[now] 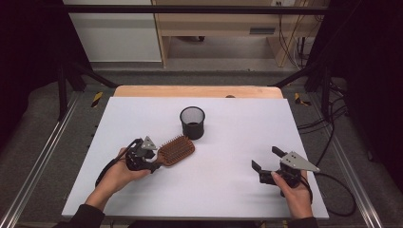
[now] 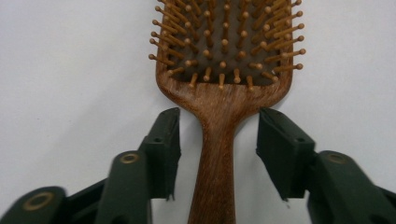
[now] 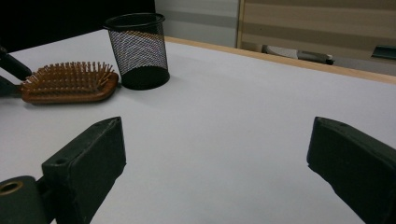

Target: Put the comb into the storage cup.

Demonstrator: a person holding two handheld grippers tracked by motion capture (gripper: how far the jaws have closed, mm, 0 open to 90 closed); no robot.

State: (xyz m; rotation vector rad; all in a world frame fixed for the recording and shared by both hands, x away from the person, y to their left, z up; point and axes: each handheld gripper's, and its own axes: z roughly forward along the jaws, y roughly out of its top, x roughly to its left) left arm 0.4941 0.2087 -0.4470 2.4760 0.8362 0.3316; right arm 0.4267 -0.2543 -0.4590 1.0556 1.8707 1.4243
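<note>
The wooden hairbrush (image 1: 176,150) is lying bristles up on the white counter (image 1: 228,190), just in front and to the left of the black mesh cup (image 1: 192,122), its handle pointing away from the cup toward the person's left hand. The left claw (image 2: 218,151) is straddling that handle just below the paddle head, its jaws partly drawn in with a sliver of counter showing on each side, so nothing is being pinched yet. To grip well, the person is probably best served by keeping the handle centred between the pads, closing squarely on its flat sides rather than on the flared neck, and lifting only once both pads are pressing. The right claw (image 1: 269,159) is resting spread wide and empty, well to the right of the cup and nearer the person. No brand, label or legible writing is showing on the hairbrush, the cup or either claw.
</note>
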